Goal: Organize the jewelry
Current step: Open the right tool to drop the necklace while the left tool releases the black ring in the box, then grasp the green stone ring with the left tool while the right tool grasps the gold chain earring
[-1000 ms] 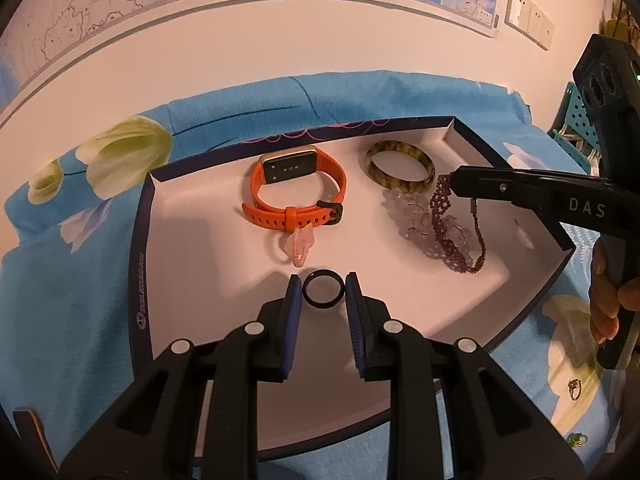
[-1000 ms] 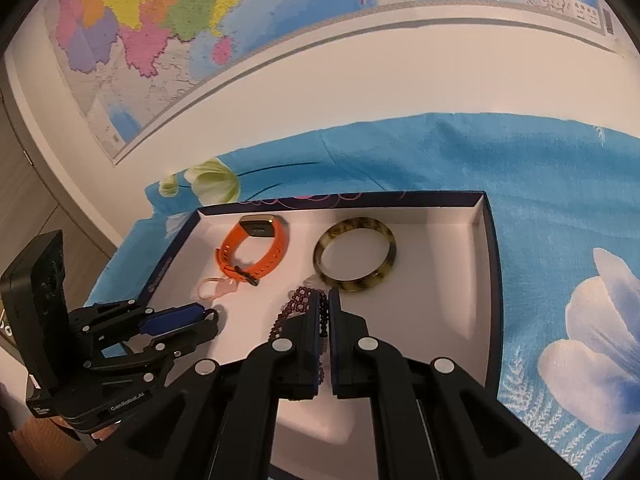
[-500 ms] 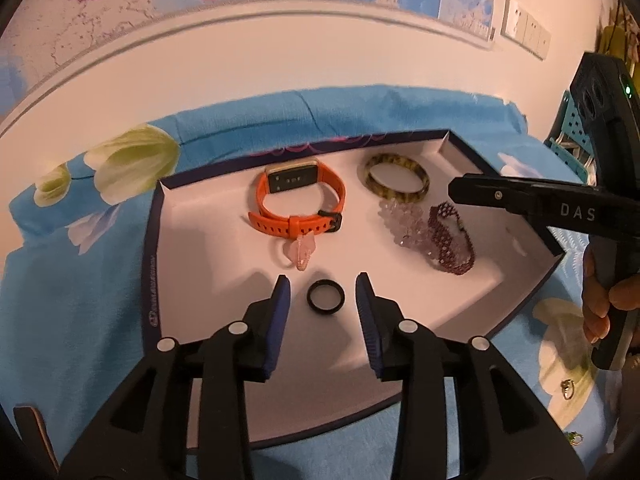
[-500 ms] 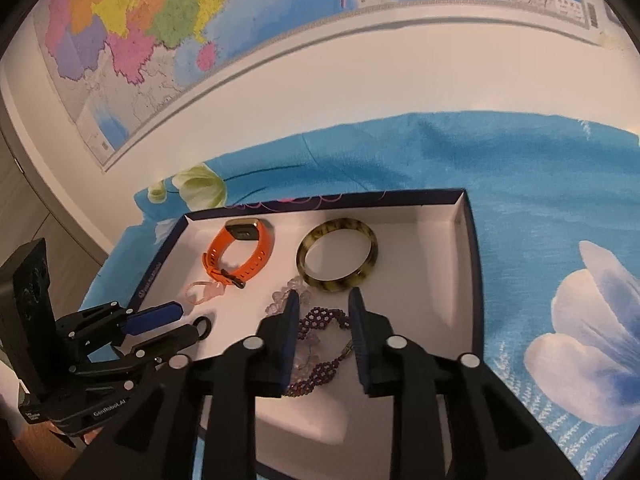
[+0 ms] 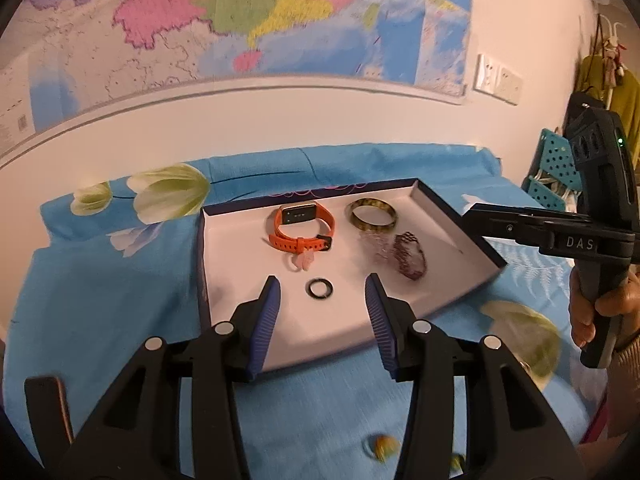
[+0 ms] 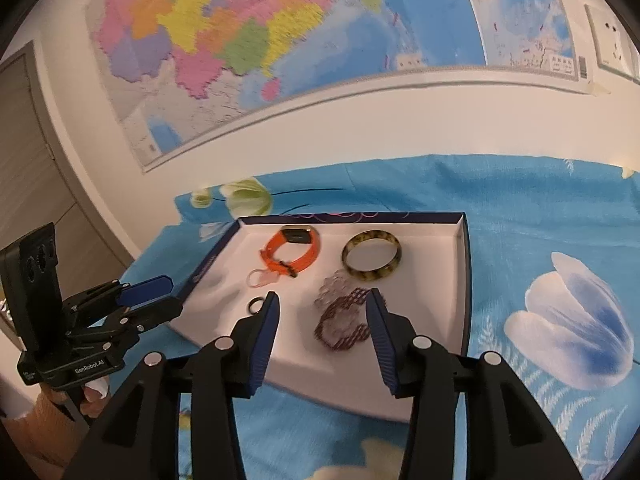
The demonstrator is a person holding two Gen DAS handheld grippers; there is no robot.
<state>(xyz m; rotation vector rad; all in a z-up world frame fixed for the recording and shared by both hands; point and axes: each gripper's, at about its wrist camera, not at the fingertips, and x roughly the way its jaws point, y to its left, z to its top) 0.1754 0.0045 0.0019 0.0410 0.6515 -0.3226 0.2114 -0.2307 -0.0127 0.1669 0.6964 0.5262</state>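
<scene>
Shallow white tray with dark blue rim [image 5: 456, 220] on blue floral cloth [image 5: 100, 300], small black ring [image 5: 319, 289] lying near its front edge, dark red beaded bracelet [image 6: 344, 326] alongside, left gripper [image 5: 322, 312] and right gripper [image 6: 320, 320] jaws just opened, holding nothing, raised clear of the tray.

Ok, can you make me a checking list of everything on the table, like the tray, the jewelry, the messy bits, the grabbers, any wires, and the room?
Surface: blue flowered cloth covers the table; a shallow white-lined tray sits on it.
Job's things: in the tray lie an orange watch, a mottled bangle, a dark beaded bracelet, a clear beaded bracelet, a pink charm and a black ring.
Clutter: small blurred trinkets on the cloth near the tray.
Grippers: left gripper and right gripper have just been opening; both open, holding nothing.
Cables: nothing seen.
Surroundings: wall map, wall sockets, teal crate.
</scene>
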